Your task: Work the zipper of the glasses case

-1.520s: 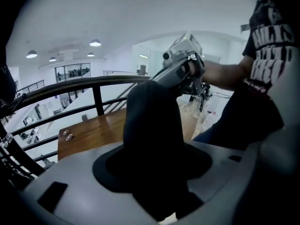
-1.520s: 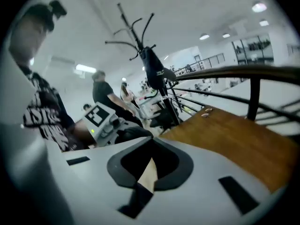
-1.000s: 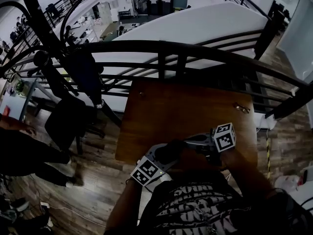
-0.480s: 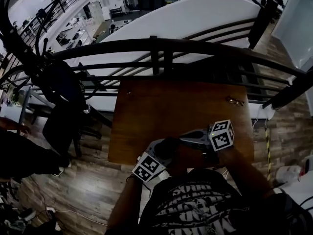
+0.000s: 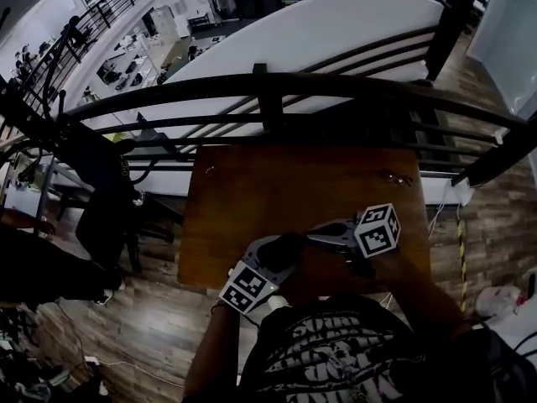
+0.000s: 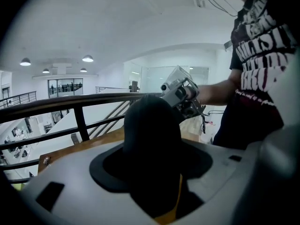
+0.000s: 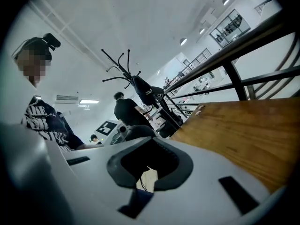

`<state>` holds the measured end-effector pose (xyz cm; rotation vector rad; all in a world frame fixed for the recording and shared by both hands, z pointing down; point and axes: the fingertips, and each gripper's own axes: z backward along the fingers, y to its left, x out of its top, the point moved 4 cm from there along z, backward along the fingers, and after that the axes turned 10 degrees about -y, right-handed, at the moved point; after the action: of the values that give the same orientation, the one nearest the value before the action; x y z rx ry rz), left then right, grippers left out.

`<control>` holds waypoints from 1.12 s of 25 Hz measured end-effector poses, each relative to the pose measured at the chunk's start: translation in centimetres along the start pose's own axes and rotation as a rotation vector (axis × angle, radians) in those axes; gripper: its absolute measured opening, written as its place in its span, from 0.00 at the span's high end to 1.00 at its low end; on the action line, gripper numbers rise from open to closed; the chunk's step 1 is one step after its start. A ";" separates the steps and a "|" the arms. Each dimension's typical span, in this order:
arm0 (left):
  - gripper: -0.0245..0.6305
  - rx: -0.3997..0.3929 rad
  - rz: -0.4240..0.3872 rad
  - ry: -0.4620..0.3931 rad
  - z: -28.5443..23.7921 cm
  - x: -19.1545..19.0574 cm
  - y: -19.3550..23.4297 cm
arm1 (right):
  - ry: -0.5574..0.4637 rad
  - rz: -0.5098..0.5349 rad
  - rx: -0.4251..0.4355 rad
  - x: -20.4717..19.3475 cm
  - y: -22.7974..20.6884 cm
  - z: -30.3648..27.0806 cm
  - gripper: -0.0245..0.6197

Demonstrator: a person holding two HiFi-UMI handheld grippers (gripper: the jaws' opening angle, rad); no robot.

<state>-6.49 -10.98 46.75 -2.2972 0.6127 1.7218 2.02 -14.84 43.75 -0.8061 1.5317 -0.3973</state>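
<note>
Two grippers meet over the near edge of the desk [image 5: 294,183]. In the head view, your left gripper [image 5: 273,260] holds the dark glasses case [image 5: 285,246]. Your right gripper [image 5: 317,237] comes in from the right, with its tip just beside the case. Each gripper has a cube [image 5: 377,230] with black and white squares on it.

Only the left gripper view shows the case up close. It is a round dark hump between jaws that are set wide and press on it. A thin yellow strip [image 6: 178,198] shows low down. Only the right gripper view shows that gripper's jaws pressed tight together. You cannot tell if they pinch the zipper tab.

Your black shirt [image 6: 262,41] has big white letters, but they are cut off and cannot be read.

The desk is brown wood and stands against a black railing [image 5: 336,86]. A small shiny thing [image 5: 394,177] lies near its far right corner. The floor [image 5: 168,334] is wood planks. Past the railing you see a lower floor with more desks. The right gripper view also shows a coat stand [image 7: 136,86] with a person in dark clothes [image 7: 125,111] beside it. Round lamps [image 6: 87,58] shine on the white ceiling.
</note>
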 end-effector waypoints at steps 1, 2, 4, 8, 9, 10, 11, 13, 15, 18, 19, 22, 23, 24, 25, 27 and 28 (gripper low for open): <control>0.56 0.005 -0.006 0.009 -0.1 0.1 0.0 | 0.000 -0.002 0.005 0.0 -0.1 0.1 0.96; 0.56 0.009 -0.010 0.016 -0.1 0.1 0.0 | 0.002 -0.003 0.009 0.0 -0.3 0.1 0.96; 0.56 0.018 0.001 0.018 0.1 -0.1 -0.1 | 0.009 -0.007 0.018 -0.2 -0.5 0.1 0.96; 0.56 0.049 0.050 0.004 0.7 -0.7 -0.3 | 0.021 -0.030 0.050 -0.7 -0.8 -0.3 0.96; 0.56 0.055 0.064 -0.008 0.8 -0.9 -0.3 | 0.022 -0.037 0.059 -0.9 -0.9 -0.5 0.96; 0.56 0.060 0.086 -0.035 1.0 -1.0 -0.3 | 0.018 -0.048 0.069 -1.0 -1.0 -0.7 0.96; 0.56 0.065 0.114 -0.074 1.2 -1.0 -0.4 | 0.008 -0.067 0.082 -1.0 -1.1 -0.8 0.96; 0.56 0.080 0.164 -0.153 1.8 -0.8 -0.7 | -0.023 -0.113 0.106 -0.7 -1.2 -0.7 0.96; 0.56 0.102 0.206 -0.204 2.4 -1.0 -0.8 | -0.052 -0.148 0.114 0.0 -1.5 -0.3 0.96; 0.51 0.154 0.284 -0.244 3.7 -1.8 -0.5 | -0.058 -0.176 0.115 0.1 -2.8 -0.2 0.96; 0.51 0.177 0.298 -0.234 3.9 -2.3 -0.3 | -0.045 -0.176 0.110 -0.4 -3.4 -0.2 0.96; 0.51 0.222 0.329 -0.123 3.1 -5.8 0.5 | 0.037 -0.151 0.060 -3.1 -5.9 -0.4 0.96; 0.51 0.226 0.336 -0.071 2.5 -7.4 0.5 | 0.077 -0.140 0.036 -4.5 -6.7 -0.5 0.96; 0.51 0.227 0.334 -0.023 2.1 -8.8 0.2 | 0.116 -0.137 0.014 -6.1 -7.4 -0.4 0.96; 0.51 0.226 0.326 0.017 1.6 -10.0 -0.4 | 0.150 -0.144 -0.005 -7.7 -8.0 -0.2 0.96; 0.51 0.221 0.319 0.069 0.9 -11.6 -1.5 | 0.195 -0.165 -0.040 -10.4 -8.7 0.5 0.96; 0.51 0.217 0.330 0.087 0.6 -12.2 -2.0 | 0.216 -0.165 -0.058 -11.4 -9.1 0.9 0.96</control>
<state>-8.98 -6.52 58.01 -2.2213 1.1917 1.5924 4.68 -13.12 58.04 -0.9640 1.6879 -0.5791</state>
